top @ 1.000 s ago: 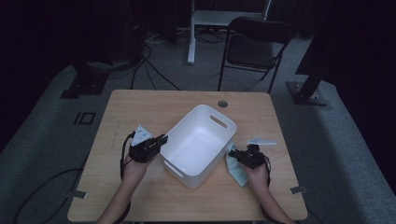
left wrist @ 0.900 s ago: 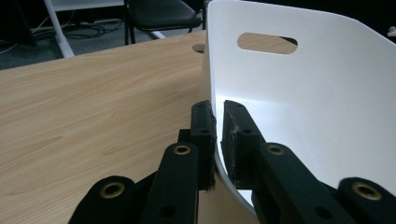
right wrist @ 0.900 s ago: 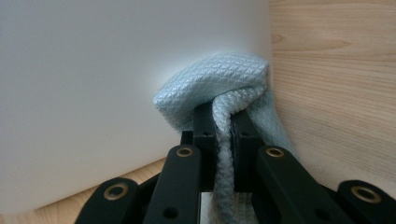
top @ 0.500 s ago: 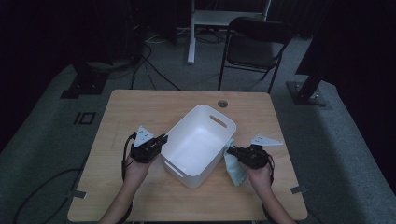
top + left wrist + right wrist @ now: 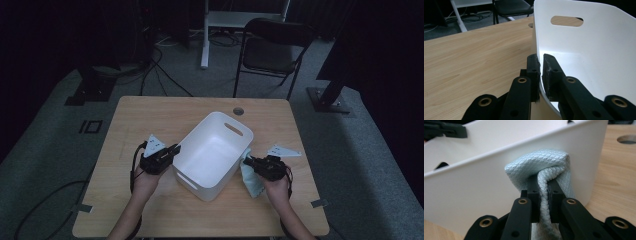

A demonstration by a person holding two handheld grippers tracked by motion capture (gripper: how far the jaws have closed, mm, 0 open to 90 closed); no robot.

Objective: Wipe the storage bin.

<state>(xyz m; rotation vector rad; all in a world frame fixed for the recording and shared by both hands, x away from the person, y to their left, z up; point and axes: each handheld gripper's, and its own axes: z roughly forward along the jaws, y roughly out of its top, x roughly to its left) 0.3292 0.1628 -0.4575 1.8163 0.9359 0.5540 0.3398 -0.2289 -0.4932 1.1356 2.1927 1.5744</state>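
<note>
Right gripper (image 5: 543, 186) pinches the soft, light cloth (image 5: 544, 167) beside the rigid white bin (image 5: 212, 152); left gripper (image 5: 541, 63) clamps the bin's rim.

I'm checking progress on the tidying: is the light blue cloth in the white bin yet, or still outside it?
Outside. The cloth hangs pinched in the right tool, against the bin's outer wall.

A dim recording lab or studio: a light wooden table (image 5: 150, 115) stands on grey carpet (image 5: 45, 150), with black cables (image 5: 160, 75) trailing at eleven o'clock, a black folding chair (image 5: 272, 50) at one o'clock, and dark equipment stand bases (image 5: 327, 100) around it.
</note>
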